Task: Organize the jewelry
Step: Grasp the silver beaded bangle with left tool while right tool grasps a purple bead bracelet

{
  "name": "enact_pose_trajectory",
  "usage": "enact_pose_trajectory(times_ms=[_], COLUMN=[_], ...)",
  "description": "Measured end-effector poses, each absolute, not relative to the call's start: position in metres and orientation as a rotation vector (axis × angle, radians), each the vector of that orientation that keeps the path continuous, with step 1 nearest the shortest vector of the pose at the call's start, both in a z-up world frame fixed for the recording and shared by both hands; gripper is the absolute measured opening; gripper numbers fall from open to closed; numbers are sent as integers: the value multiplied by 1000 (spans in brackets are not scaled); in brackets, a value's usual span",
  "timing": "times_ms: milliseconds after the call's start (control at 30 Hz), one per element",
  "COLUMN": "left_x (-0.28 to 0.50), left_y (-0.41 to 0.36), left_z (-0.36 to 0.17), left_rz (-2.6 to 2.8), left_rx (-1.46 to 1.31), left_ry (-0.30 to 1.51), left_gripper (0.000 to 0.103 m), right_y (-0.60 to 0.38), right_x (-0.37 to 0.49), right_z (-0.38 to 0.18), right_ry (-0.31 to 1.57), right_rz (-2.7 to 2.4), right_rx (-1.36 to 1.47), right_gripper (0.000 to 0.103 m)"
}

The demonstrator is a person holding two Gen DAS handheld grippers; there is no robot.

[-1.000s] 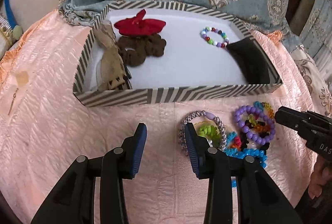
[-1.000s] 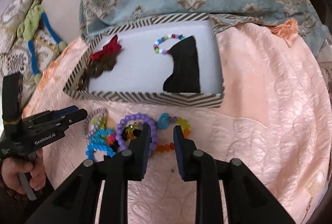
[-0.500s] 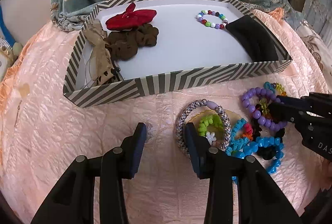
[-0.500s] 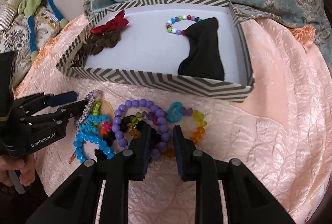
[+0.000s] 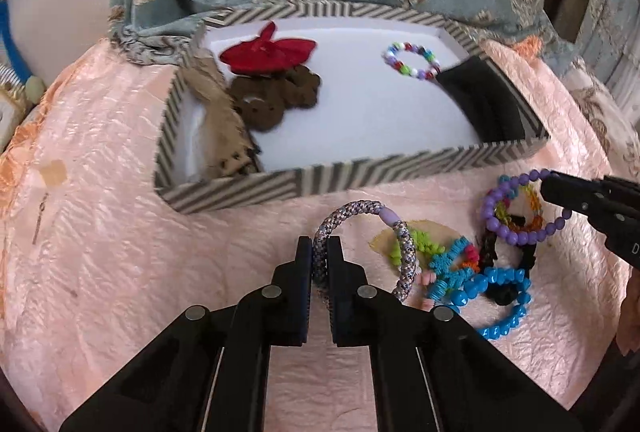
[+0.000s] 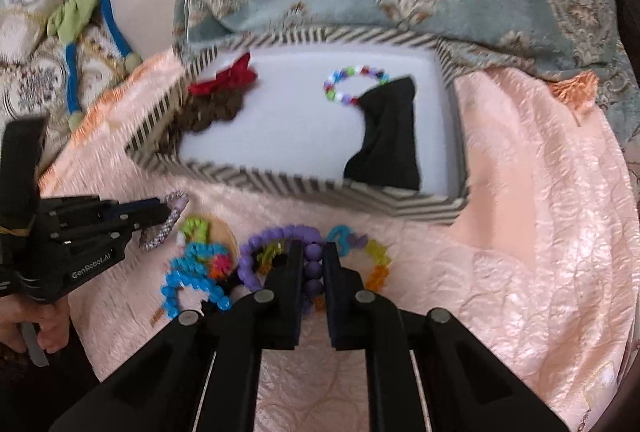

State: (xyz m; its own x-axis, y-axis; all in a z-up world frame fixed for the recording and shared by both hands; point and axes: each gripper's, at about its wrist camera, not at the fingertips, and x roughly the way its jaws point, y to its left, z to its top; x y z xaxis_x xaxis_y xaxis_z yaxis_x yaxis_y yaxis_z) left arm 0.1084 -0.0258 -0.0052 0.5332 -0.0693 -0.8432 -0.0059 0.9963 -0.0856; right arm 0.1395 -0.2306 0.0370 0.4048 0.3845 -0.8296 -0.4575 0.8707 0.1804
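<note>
Far left of the left wrist view: just pink quilted bedspread (image 5: 100,232), edge cut off by the fisheye rim. Next over, striped box (image 5: 240,192) sitting on it, long side running left-right. Inside at its left end: tan fabric piece (image 5: 218,120) partly tucked behind the near wall, hard to say what it is. Then brown scrunchie (image 5: 276,98) with red bow (image 5: 268,50) overlapping its far edge. Further right, multicolour bead bracelet (image 5: 412,60) lying flat, touching black cloth (image 5: 484,104) at the right end, partly masked by the wall.

In front of the box: left gripper (image 5: 319,256) clamped tight on braided bracelet (image 5: 352,212), jaws pinching the left arc of the loop. Loop tilted up off the bedspread, long axis running from the jaws up and rightward. Near part of the cord hidden behind the jaws.

Right of that, tangled heap: green, turquoise (image 5: 452,268) and blue bead (image 5: 500,296) pieces plus something black, too knotted to separate properly.

Then purple bead bracelet (image 6: 280,240), with right gripper (image 6: 314,260) pressed closed on its right side; beads visible stacked between the jaws in the right wrist view. Ring roughly flat, stretching leftward from the jaws. Bottom of the ring hidden under the gripper. Yellow-orange beads (image 6: 378,260) just right of it, a bit blurred.
</note>
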Motion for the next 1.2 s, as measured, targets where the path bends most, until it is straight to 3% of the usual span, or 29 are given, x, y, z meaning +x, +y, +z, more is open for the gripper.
enact_pose_trajectory(times_ms=[1200], left_x=[107], left_y=[-30], left_z=[7], left_rz=[-46], left_rx=[-85], left_ry=[944], left_gripper=[0], right_y=[-222], right_x=[122], right_z=[54], right_ry=[937], right_rz=[514], right_rx=[-134], right_gripper=[9])
